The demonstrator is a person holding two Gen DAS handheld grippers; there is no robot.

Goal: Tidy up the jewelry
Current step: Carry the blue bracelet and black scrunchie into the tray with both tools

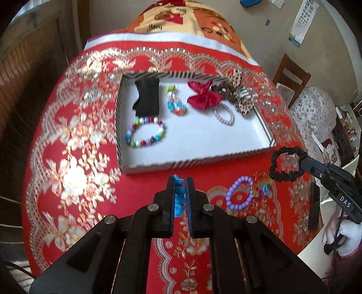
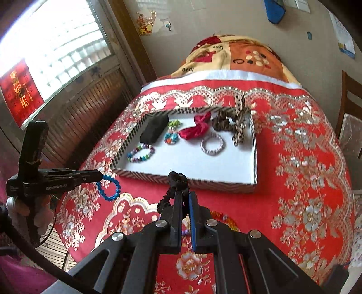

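Observation:
A white tray [image 1: 226, 140] with striped walls sits on the red tablecloth and holds several bracelets, bows and scrunchies. My left gripper [image 1: 179, 181] is shut on a blue bead bracelet [image 1: 179, 196], held above the cloth just in front of the tray; the bracelet also shows hanging in the right wrist view [image 2: 108, 187]. My right gripper [image 2: 184, 194] is shut on a black scrunchie [image 2: 174, 181], which also shows in the left wrist view [image 1: 286, 164] beside the tray's near right corner. A purple bead bracelet [image 1: 239, 193] and a multicoloured band [image 1: 262, 188] lie on the cloth.
A multicoloured bead bracelet [image 1: 146, 133] lies in the tray's near left part, a silver bangle [image 1: 224, 114] and red bow [image 1: 203, 96] farther back. A patterned blanket [image 1: 181, 18] lies beyond the table. A wooden chair [image 1: 291, 77] stands at the right.

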